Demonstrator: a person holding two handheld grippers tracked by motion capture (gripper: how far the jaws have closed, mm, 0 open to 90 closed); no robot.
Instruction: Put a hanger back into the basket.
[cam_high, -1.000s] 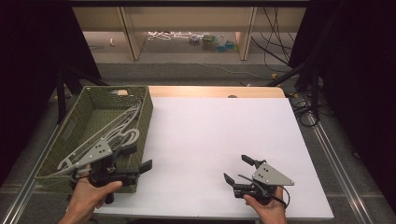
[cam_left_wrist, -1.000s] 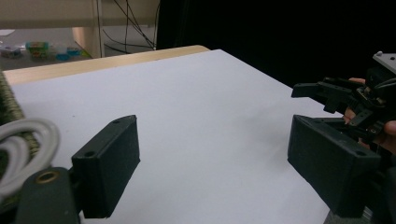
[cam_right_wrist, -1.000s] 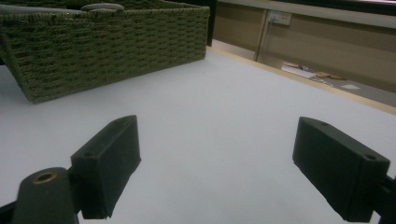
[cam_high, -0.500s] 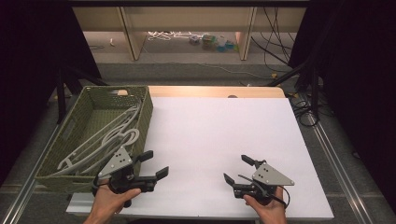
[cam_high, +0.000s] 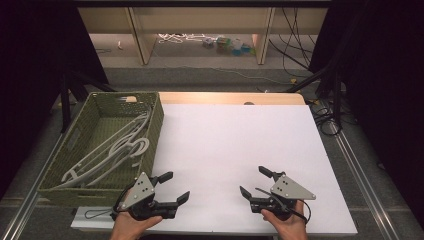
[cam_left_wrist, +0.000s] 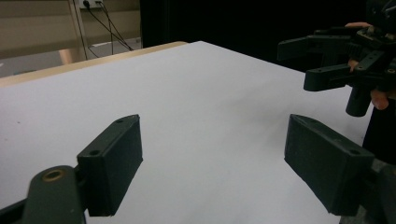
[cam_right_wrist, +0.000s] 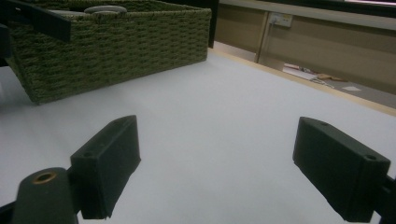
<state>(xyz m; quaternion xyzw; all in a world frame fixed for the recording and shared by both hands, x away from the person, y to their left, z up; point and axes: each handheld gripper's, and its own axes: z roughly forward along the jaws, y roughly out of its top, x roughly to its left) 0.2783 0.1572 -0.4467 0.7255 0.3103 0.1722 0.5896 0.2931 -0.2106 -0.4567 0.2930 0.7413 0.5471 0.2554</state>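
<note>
Hangers (cam_high: 112, 147), pale grey and tangled together, lie inside the green woven basket (cam_high: 155, 127) at the left side of the table in the high view, well clear of both tools. The left gripper (cam_high: 175, 187) sits at the near edge, just right of the basket's near right corner, jaws spread apart and holding nothing, aimed toward the right. A hand (cam_high: 131, 227) grips it from below. Over on the near right, the right gripper (cam_high: 256, 181) is held low above the white table top (cam_high: 235, 140), jaws apart and empty too, pointing to the left and slightly away.

Left gripper view now: two black jaws stand wide over bare white surface, and the right gripper (cam_left_wrist: 314, 64) shows at the far right, open, fingers (cam_left_wrist: 380, 99) wrapped around its handle.

Right gripper view: jaws parted again, white table between them, and the basket (cam_right_wrist: 116, 44) stands at the far left with a pale hanger piece (cam_right_wrist: 99, 9) peeking over its rim.
</note>
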